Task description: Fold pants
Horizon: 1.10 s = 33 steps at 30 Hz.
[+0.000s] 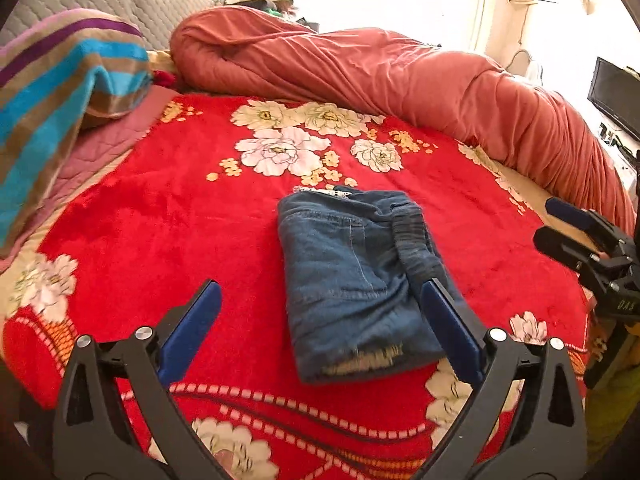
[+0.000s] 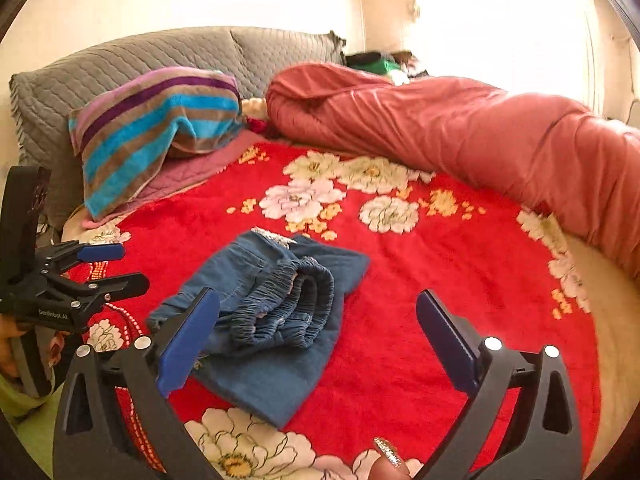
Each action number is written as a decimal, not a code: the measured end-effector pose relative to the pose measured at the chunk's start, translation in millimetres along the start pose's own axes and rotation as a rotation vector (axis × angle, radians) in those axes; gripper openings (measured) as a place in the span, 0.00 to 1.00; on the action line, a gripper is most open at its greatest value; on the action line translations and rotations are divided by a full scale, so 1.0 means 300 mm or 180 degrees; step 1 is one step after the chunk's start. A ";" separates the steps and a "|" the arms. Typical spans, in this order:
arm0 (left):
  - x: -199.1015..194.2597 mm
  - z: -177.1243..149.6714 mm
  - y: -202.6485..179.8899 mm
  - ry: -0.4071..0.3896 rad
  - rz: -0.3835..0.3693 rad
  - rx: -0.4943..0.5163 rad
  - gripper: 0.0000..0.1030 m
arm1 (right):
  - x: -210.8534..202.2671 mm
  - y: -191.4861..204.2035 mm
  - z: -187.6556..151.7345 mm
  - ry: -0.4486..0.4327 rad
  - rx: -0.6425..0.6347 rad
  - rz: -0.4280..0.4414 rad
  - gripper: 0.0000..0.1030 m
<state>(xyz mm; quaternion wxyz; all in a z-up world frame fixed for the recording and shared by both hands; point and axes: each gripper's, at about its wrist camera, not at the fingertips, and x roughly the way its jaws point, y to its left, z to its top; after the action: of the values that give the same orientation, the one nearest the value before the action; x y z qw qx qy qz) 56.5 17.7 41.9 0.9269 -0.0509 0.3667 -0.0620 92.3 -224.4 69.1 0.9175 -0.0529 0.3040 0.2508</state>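
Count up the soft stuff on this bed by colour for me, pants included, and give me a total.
Blue: 1, the folded denim pants
Red: 1, the floral blanket
Salmon: 1, the rolled comforter
Grey: 2, quilted pillows and
Striped: 1, the towel
Pink: 1, the quilted pad
Total: 7

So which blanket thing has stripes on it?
The striped towel draped by the grey pillows; the red blanket has flowers, the pink quilt is plain.
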 end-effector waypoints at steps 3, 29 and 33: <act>-0.047 -0.024 -0.006 -0.0032 0.0021 0.0014 0.91 | -0.044 0.009 -0.013 -0.0044 0.0010 0.0001 0.95; -0.089 -0.221 0.041 0.0319 0.0153 -0.0152 0.91 | -0.059 0.124 -0.244 0.0524 0.0218 -0.0266 0.95; -0.086 -0.222 0.041 0.0321 0.0152 -0.0150 0.91 | -0.059 0.092 -0.231 0.0449 0.0335 -0.0347 0.95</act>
<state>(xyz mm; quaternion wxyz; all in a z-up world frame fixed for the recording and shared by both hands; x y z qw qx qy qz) -7.1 30.6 9.2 0.9070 -0.0608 0.4154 -0.0338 29.6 -225.3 25.0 0.9077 -0.0386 0.3773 0.1799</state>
